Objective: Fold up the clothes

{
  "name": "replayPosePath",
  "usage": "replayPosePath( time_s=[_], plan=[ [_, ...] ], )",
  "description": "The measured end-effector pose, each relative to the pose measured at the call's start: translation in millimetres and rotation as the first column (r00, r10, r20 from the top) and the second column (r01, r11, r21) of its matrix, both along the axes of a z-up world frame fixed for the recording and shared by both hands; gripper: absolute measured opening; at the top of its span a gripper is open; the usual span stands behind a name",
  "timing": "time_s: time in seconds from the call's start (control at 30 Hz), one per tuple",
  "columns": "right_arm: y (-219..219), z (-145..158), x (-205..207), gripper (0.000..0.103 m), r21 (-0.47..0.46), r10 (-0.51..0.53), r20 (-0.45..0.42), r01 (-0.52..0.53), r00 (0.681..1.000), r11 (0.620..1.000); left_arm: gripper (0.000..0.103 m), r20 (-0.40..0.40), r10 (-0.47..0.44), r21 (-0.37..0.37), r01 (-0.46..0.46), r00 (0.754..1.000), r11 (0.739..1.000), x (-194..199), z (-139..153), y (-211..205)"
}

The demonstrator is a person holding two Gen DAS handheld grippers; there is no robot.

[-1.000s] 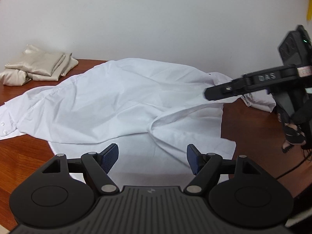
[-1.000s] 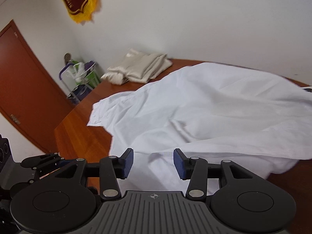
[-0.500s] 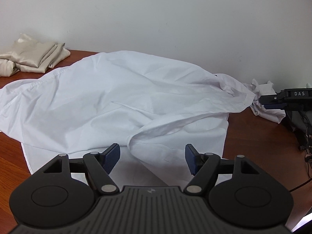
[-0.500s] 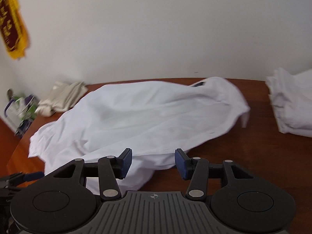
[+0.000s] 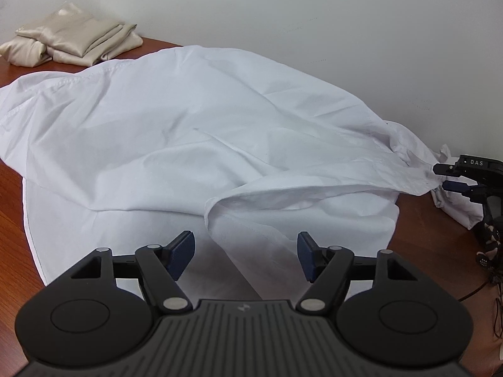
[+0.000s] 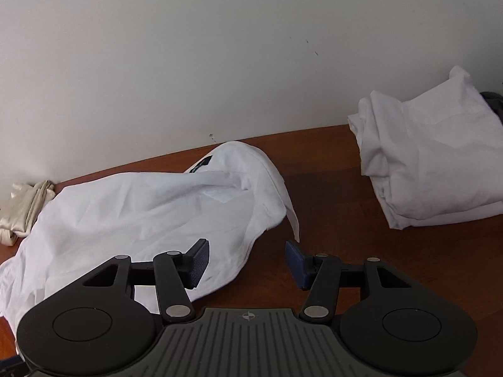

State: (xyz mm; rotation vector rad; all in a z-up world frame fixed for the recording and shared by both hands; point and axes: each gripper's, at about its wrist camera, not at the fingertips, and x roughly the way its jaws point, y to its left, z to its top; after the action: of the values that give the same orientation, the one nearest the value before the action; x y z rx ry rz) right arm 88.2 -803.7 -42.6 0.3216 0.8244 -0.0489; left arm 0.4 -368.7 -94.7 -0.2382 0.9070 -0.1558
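- Left wrist view: the left gripper (image 5: pixel 244 256) hangs over the near part of a white shirt (image 5: pixel 188 132), its blue-padded fingers spread wide with nothing between them.
- The shirt lies loosely spread over most of the brown wooden table (image 5: pixel 12 220), reaching from the left edge across to the right, with a raised fold running toward the right side.
- At the shirt's far right tip, the right gripper (image 5: pixel 440 177) sits with its fingers just beside the cloth's bunched end; whether they touch it cannot be told.
- A folded beige cloth pile (image 5: pixel 72 39) rests at the far left corner of the table against the white wall (image 5: pixel 283 15), close to the shirt's far edge.
- A dark cable (image 5: pixel 471 292) lies on the table near the right edge.
- Right wrist view: the right gripper (image 6: pixel 246 262) has its fingers wide apart and empty; its left finger (image 6: pixel 198 262) is over the shirt's (image 6: pixel 141 207) near edge, its right finger over bare table (image 6: pixel 330 188).
- The shirt's collar end rises in a hump near the wall (image 6: pixel 220 47).
- A folded white cloth pile (image 6: pixel 430 157) sits at the far right of the table, well apart from the shirt.
- The beige cloth pile (image 6: pixel 25 201) shows at the far left edge, touching the shirt.
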Motion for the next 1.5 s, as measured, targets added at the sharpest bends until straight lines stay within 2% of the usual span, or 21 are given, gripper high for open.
replayPosePath(
  time_s=[0.1,0.17,0.23,0.27,0.3,0.33,0.37,0.5,0.73,0.9,1.07,1.17,1.27,1.4,1.5],
  plan=[
    [-5,-11,15,0.056,0.022,-0.019,-0.016,0.019,1.000,1.000,0.072,-0.011,0.015,-0.011,-0.015,1.000,1.000,4,-4,0],
    [-9,-17,24,0.056,0.053,-0.030,-0.022,0.031,0.999,0.998,0.064,-0.025,0.030,-0.029,-0.031,0.999,0.999,8,-8,0],
    [-14,-21,30,0.046,0.081,-0.045,-0.020,0.046,0.999,0.996,0.047,-0.035,0.020,-0.063,-0.023,0.999,0.998,12,-10,1],
    [-18,-21,31,0.029,0.093,-0.059,-0.012,0.060,0.998,0.994,0.034,-0.040,0.013,-0.082,-0.016,0.999,0.997,14,-11,1],
    [-21,-21,32,0.018,0.105,-0.075,-0.003,0.075,0.997,0.992,0.016,-0.039,-0.005,-0.096,0.002,0.999,0.995,15,-12,0],
    [-24,-21,33,0.016,0.117,-0.091,0.006,0.089,0.996,0.989,0.007,-0.036,-0.029,-0.108,0.025,0.999,0.994,15,-11,-1],
    [-27,-18,32,0.010,0.130,-0.101,0.019,0.097,0.995,0.987,0.003,-0.026,-0.048,-0.110,0.045,0.999,0.993,15,-9,-2],
    [-33,3,30,0.008,0.177,-0.119,0.085,0.102,0.989,0.979,0.003,0.034,-0.065,-0.114,0.068,0.997,0.991,9,8,-3],
    [-12,80,42,0.007,0.196,-0.054,0.255,0.003,0.965,0.981,0.002,0.148,-0.030,-0.150,0.053,0.989,0.987,-7,55,13],
    [37,135,66,0.006,0.139,0.054,0.358,-0.110,0.932,0.984,0.002,0.231,0.029,-0.152,0.006,0.972,0.988,-15,86,43],
    [105,164,106,0.006,0.100,0.143,0.390,-0.196,0.910,0.975,0.002,0.276,0.109,-0.120,-0.078,0.955,0.990,-19,108,93],
    [152,169,134,0.007,0.078,0.200,0.392,-0.249,0.898,0.965,0.002,0.292,0.164,-0.090,-0.144,0.942,0.986,-21,116,129],
    [208,164,166,0.007,0.038,0.275,0.372,-0.311,0.886,0.950,0.002,0.271,0.202,-0.052,-0.196,0.941,0.979,-15,110,163],
    [277,139,208,0.007,0.001,0.366,0.304,-0.384,0.880,0.923,0.002,0.213,0.225,-0.044,-0.221,0.951,0.974,-8,89,197],
    [321,115,234,0.010,-0.045,0.428,0.244,-0.430,0.871,0.902,0.002,0.175,0.219,-0.024,-0.218,0.960,0.976,-3,72,208]
  ],
)
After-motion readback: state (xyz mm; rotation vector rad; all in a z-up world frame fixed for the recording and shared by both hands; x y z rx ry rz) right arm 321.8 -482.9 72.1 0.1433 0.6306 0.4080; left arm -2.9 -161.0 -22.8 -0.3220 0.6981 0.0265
